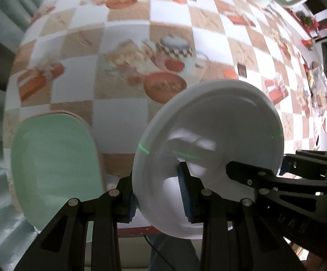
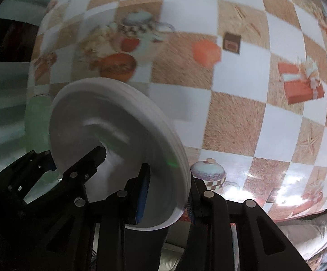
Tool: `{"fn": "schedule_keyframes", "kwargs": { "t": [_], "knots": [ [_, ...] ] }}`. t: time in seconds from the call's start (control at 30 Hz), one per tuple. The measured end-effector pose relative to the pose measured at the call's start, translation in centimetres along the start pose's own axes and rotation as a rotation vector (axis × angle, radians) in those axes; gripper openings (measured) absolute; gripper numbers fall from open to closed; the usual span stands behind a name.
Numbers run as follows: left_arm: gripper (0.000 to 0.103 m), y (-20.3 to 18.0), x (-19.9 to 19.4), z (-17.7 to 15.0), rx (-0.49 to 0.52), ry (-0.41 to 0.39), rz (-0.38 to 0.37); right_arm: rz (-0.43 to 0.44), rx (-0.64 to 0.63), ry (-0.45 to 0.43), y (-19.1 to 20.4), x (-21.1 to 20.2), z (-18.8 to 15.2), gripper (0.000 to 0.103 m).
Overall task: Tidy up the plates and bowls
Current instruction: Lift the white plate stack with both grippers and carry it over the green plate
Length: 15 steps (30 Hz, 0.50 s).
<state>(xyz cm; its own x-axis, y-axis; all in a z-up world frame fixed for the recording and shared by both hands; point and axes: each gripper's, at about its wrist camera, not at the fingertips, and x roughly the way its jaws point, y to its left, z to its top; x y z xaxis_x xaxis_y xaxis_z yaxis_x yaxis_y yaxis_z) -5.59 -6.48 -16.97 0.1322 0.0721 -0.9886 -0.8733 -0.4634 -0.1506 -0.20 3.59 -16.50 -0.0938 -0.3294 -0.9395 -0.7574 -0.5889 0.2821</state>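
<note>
Left wrist: left gripper (image 1: 161,194) jaws clamped on near rim of white plate (image 1: 213,135), raised above checkered counter (image 1: 122,117); green plate (image 1: 55,162) just left.

Right wrist: right gripper (image 2: 166,194) jaws gripping same plate's opposite rim.

Both claws point steeply downward, side by side and close together. The left claw (image 1: 161,194) is clamped on the rim of a white plate (image 1: 219,122), one blue pad on each face. The right claw (image 2: 166,194) grips the opposite rim of the same plate likewise.
</note>
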Motion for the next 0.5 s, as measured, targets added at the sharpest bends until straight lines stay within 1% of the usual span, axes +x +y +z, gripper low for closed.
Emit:
{"fn": "schedule_keyframes", "kwargs": {
  "t": [0.07, 0.2, 0.27, 0.3, 0.37, 0.4, 0.5],
  "knots": [
    [0.033, 0.5, -0.9, -0.1, -0.011, -0.024, 0.005, -0.002, -0.01, -0.01, 0.7, -0.9, 0.5, 0.031],
    [0.033, 1.1, -3.6, -0.2, -0.046, -0.069, 0.011, 0.0, -0.042, -0.035, 3.4, -2.6, 1.3, 0.031],
    [0.033, 1.9, -4.5, -0.3, -0.07, -0.09, 0.014, 0.001, -0.057, -0.044, 4.1, -2.9, 1.2, 0.031],
    [0.033, 1.9, -5.2, 0.8, -0.079, -0.097, 0.017, 0.002, -0.067, -0.047, 4.9, -3.1, 1.2, 0.031],
    [0.033, 3.0, -6.5, 0.3, -0.094, -0.112, 0.024, 0.004, -0.083, -0.052, 6.3, -3.3, 1.4, 0.031],
    [0.033, 3.3, -7.2, 0.7, -0.102, -0.122, 0.029, 0.005, -0.092, -0.053, 6.8, -3.5, 1.5, 0.031],
    [0.033, 4.8, -8.6, 0.0, -0.131, -0.147, 0.036, 0.0, -0.135, -0.061, 8.8, -3.6, 1.4, 0.031]
  ]
}}
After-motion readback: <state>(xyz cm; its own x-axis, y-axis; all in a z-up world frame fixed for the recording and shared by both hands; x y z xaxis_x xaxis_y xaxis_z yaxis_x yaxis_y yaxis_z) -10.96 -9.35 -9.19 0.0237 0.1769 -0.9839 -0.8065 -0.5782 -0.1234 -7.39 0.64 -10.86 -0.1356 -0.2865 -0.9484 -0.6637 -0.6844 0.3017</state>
